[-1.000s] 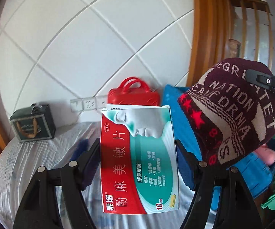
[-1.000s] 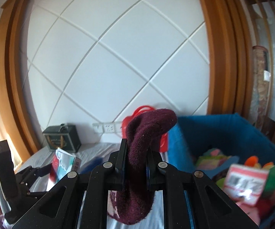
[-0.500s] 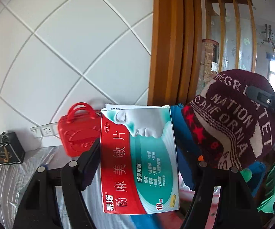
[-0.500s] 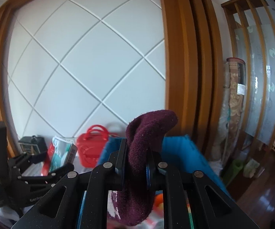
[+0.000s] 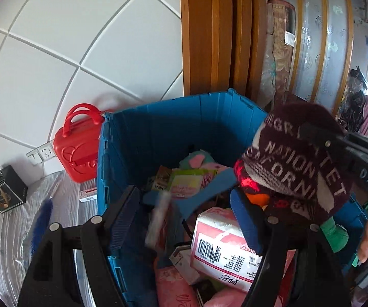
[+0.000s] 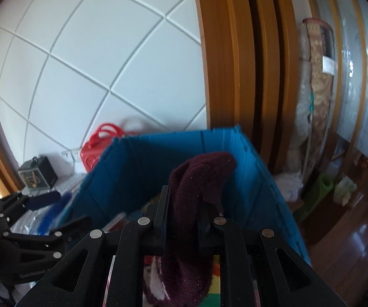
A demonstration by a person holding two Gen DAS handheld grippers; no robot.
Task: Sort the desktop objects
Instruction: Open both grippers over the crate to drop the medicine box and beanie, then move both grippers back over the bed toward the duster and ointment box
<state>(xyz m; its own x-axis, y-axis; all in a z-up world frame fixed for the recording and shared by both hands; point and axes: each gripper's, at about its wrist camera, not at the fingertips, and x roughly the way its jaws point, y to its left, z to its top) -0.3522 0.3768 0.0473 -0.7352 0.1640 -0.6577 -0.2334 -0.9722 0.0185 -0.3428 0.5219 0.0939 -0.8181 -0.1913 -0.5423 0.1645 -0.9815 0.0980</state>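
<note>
Two claws hung over the blue crate at frame centre: the left claw stood released, a blurred white box falling between its fingers, while the right claw, beginning to part, still pinched the maroon knit hat.

Medicine box dropped, apparently into crate.

Both wrist views above blue bin

Black tongs, blue pads, silver screws.
</note>
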